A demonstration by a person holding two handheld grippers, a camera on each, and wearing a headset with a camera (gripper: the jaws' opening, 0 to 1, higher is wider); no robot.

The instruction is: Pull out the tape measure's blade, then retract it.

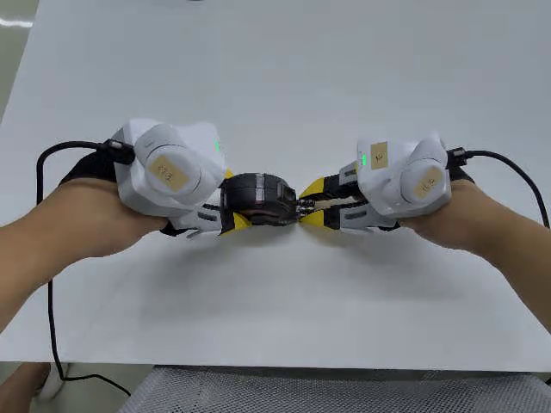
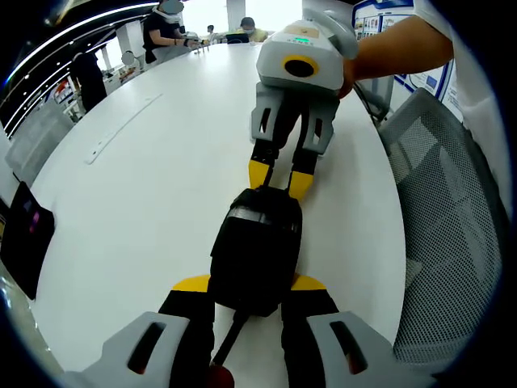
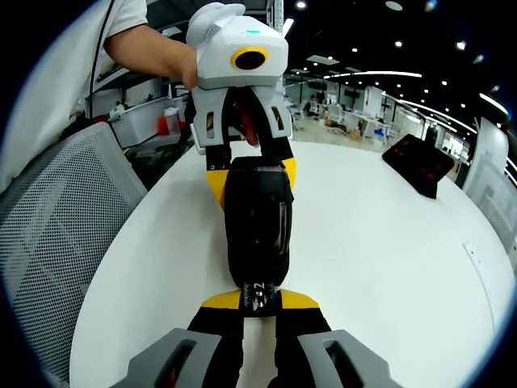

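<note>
Left gripper was clamped on the black tape measure, with one yellow-tipped jaw against each flank of the case towards its rear end. In the left gripper view the case sat squarely between those jaws and ran forward away from them.

Right gripper faced it head-on, jaws pinched narrow on the end of the blade. The blade showed as a short pale strip barely clear of the case mouth (the right gripper view showed printed marks on it, too small to read with any confidence). The right gripper's yellow tips sat just beside the front of the case.

The tape measure was low over the white table, near the person's edge and directly between the two grippers. I could not tell whether it rested on the surface or was held just off it.

A black cable ran from the back of the left gripper and down past the table edge. A grey mesh chair stood against the near edge. A flat black device lay far across the table, well apart from the work. People stood at the far end of the table in the left gripper view.
</note>
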